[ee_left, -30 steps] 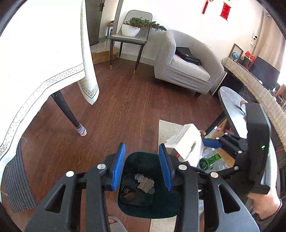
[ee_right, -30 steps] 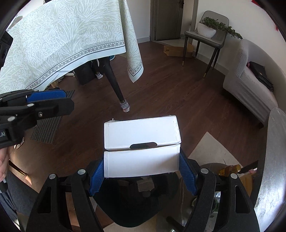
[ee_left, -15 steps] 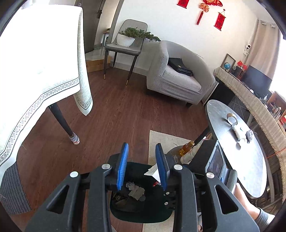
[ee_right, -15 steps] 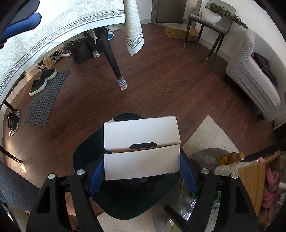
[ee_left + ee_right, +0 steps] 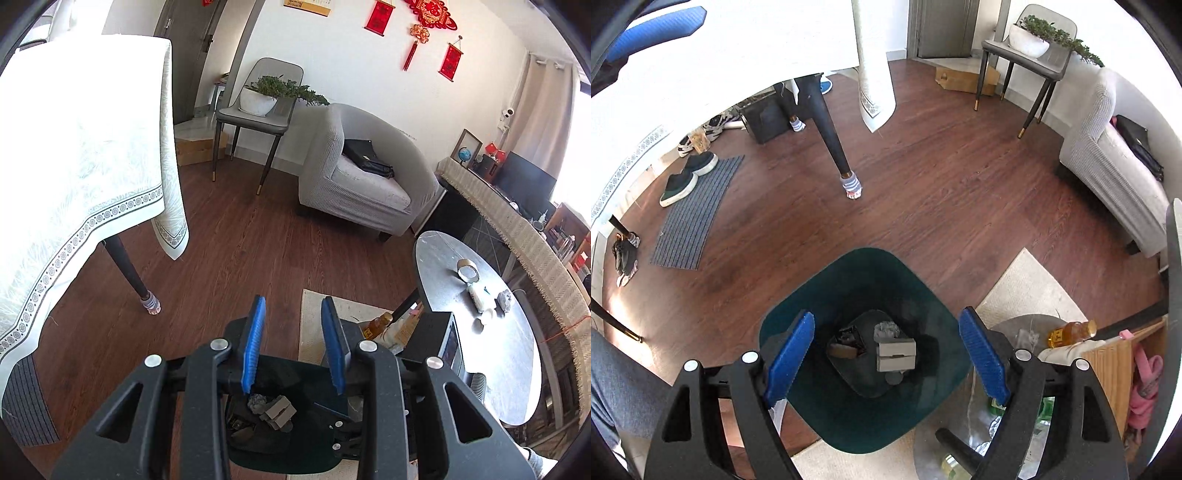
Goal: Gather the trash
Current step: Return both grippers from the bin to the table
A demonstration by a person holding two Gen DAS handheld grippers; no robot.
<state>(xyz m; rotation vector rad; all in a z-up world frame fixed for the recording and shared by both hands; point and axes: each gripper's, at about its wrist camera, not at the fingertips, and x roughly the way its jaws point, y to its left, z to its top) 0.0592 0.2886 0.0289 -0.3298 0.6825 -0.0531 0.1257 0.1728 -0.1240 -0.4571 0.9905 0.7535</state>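
Observation:
My right gripper (image 5: 886,315) hangs over the dark green trash bin (image 5: 871,258), its jaws opening with nothing between the blue pads. A small white box (image 5: 897,355) lies at the bottom of the bin beside a crumpled grey wad (image 5: 886,328) and a dark scrap (image 5: 844,345). In the left wrist view my left gripper (image 5: 292,303) is open with a narrow empty gap, held above the same bin (image 5: 306,384). The box (image 5: 279,411) shows below its fingers. One blue finger (image 5: 653,33) of the left gripper shows at the top left of the right wrist view.
An amber bottle (image 5: 1067,332) and green bottles stand right of the bin on a cream rug (image 5: 1030,288). An oval grey table (image 5: 480,332) holds small items. A cloth-covered table's leg (image 5: 831,147), shoes on a mat (image 5: 698,206) and a grey armchair (image 5: 362,177) ring the wood floor.
The white box has left my right gripper's jaws and dropped into the bin, and those jaws have widened. My left gripper rose, tilted up and narrowed a little.

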